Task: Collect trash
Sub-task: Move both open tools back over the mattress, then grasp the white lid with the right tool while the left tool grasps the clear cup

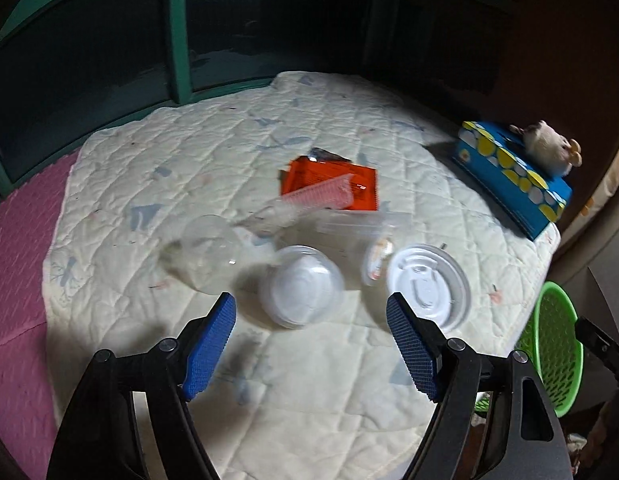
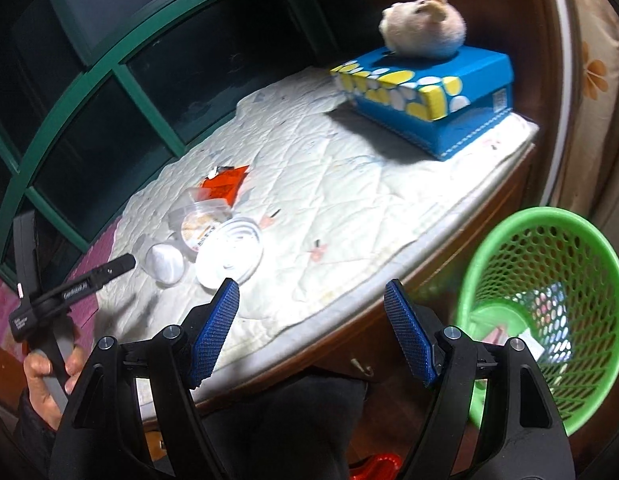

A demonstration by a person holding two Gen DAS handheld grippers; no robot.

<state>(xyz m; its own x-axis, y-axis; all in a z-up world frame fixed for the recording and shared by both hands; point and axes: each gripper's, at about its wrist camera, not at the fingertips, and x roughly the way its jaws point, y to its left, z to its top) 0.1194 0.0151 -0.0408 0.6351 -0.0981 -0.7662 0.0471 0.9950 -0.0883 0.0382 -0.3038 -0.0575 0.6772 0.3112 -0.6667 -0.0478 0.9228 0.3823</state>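
Only our right view shows papers inside the green basket [image 2: 549,300]. We count two white lids [image 1: 429,286], one orange wrapper [image 1: 329,184]. Left gripper [image 1: 311,312] and right gripper [image 2: 311,300] are both wide, holding nothing.

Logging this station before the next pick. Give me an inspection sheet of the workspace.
Surface: quilted white cover over a pink mat, lit from the front.
Job's things: orange wrapper, clear plastic cup on its side, small white lidded cup, flat white lid, clear tub; green mesh bin beside the surface's edge already holds some scraps.
Clutter: blue dotted tissue box with a plush toy on top.
Grippers: left gripper and right gripper both have jaws open, nothing between them.
Cables: nothing seen.
Surroundings: green-framed dark window, floral curtain.
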